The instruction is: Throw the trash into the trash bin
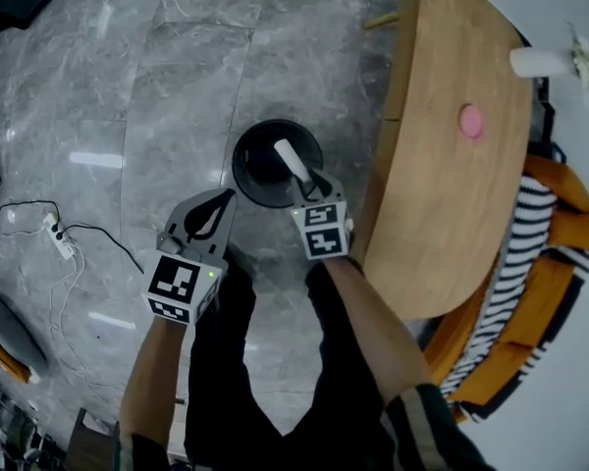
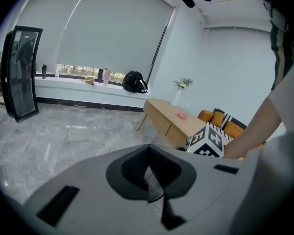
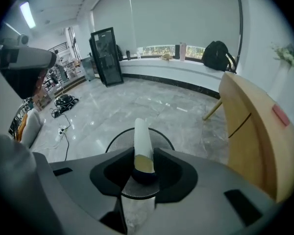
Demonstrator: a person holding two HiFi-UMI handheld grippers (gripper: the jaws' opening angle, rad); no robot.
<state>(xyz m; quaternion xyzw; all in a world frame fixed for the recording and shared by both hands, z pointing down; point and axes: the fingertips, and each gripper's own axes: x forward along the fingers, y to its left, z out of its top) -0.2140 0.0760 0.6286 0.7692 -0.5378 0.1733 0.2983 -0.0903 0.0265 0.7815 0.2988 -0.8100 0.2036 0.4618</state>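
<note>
Trash [image 1: 291, 158], a white tube, shows in the head view over the dark mouth of the round black trash bin [image 1: 239, 165], tilted with its free end toward 11 o'clock. The right gripper [image 1: 311, 183] clamps its lower end at the bin's 4 o'clock edge. The left gripper [image 1: 216, 207] hangs at the bin's 7 o'clock, just outside the rim, above grey marble floor. A wooden table [image 1: 452, 204] lies at the bin's 3 o'clock and carries a pink object [image 1: 470, 120]. A power strip [image 1: 61, 239] with its cable lies well apart at 9 o'clock.

In the left gripper view, the left gripper [image 2: 155, 192] has its jaws together with nothing between them. The marker cube [image 2: 209, 141] of the other gripper sits at 2 o'clock of them, with the table [image 2: 169, 116] beyond it and a black bag [image 2: 134, 82] on the window ledge at 12 o'clock.

In the right gripper view, the right gripper [image 3: 143, 174] has its jaws closed on the base of the trash [image 3: 141, 138], which stands up toward 12 o'clock. The trash bin's rim [image 3: 112, 143] curves right behind it. The table [image 3: 255, 131] fills 3 o'clock, and a black cabinet [image 3: 107, 55] stands at 11 o'clock.
</note>
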